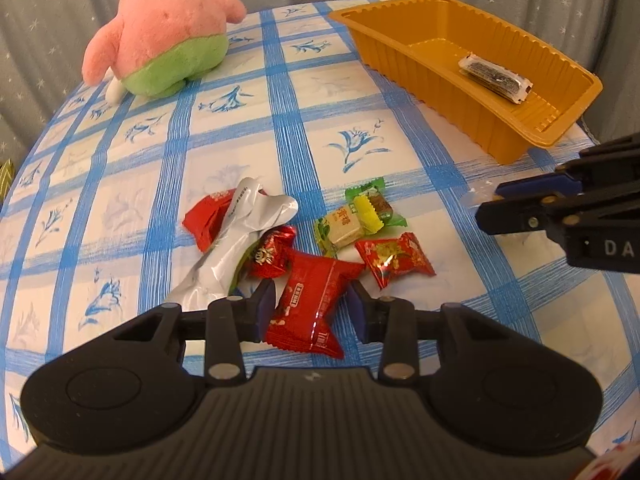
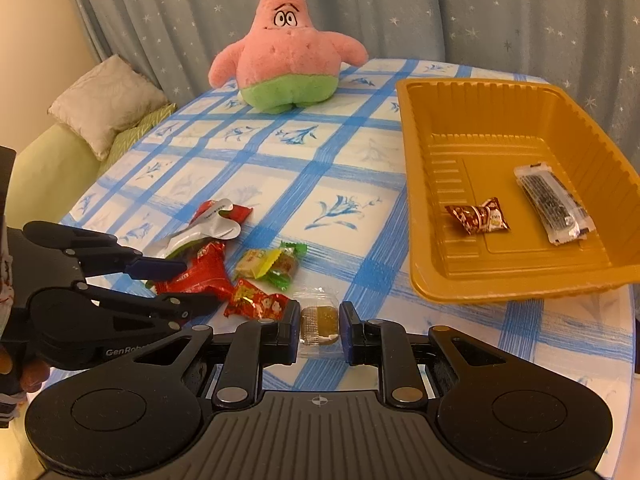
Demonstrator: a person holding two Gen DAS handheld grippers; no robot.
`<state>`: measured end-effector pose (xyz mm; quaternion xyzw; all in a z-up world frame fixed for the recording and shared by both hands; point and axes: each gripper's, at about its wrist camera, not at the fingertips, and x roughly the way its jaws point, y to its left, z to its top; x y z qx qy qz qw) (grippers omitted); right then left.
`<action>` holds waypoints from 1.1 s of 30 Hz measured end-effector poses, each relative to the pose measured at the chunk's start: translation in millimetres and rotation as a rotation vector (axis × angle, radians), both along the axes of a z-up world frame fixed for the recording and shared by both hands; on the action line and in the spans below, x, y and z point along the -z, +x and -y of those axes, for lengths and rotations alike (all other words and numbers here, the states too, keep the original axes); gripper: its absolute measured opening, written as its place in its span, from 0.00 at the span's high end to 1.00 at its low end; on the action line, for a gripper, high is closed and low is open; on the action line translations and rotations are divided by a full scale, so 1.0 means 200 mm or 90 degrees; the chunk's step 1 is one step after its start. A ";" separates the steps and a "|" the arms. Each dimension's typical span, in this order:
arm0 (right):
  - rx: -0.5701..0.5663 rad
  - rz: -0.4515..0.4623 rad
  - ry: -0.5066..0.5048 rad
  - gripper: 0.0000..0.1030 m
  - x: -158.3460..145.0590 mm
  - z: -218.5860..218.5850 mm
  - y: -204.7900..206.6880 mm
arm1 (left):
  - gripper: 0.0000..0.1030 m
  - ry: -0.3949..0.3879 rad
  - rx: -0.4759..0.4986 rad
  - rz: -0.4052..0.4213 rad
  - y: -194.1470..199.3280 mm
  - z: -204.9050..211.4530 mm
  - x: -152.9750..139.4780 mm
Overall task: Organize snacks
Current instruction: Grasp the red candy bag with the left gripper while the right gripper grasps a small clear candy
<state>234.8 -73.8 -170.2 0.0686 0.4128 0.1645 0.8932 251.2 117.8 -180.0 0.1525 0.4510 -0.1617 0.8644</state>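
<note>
A pile of wrapped snacks lies on the blue-checked tablecloth [image 1: 120, 152]. My left gripper [image 1: 314, 304] is open, its fingers either side of a red packet [image 1: 308, 304] that rests on the cloth. A gap shows at the right pad. Beyond it lie a silver wrapper [image 1: 240, 236], green and yellow candies [image 1: 360, 216] and a red patterned candy [image 1: 394, 258]. My right gripper [image 2: 320, 328] is shut on a small clear-wrapped golden snack [image 2: 319, 320], held just above the cloth near the orange tray [image 2: 416, 200]. The tray holds a dark bar [image 2: 552, 204] and a red-brown candy [image 2: 478, 216].
A pink and green plush star [image 2: 288, 52] stands at the table's far side. A beige cushion [image 2: 104, 100] lies on a green seat left of the table. A grey starred curtain hangs behind. The tray sits close to the table's right edge.
</note>
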 end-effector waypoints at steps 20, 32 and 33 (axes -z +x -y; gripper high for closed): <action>-0.014 0.019 0.033 0.80 -0.10 0.09 -0.14 | 0.77 -0.054 -0.093 0.007 -0.16 -0.03 -0.14; 0.031 0.035 0.054 0.80 -0.20 0.32 -0.23 | 0.78 -0.109 -0.086 0.067 -0.27 0.10 -0.41; 0.038 0.035 0.056 0.80 -0.21 0.34 -0.23 | 0.78 -0.114 -0.081 0.073 -0.27 0.12 -0.43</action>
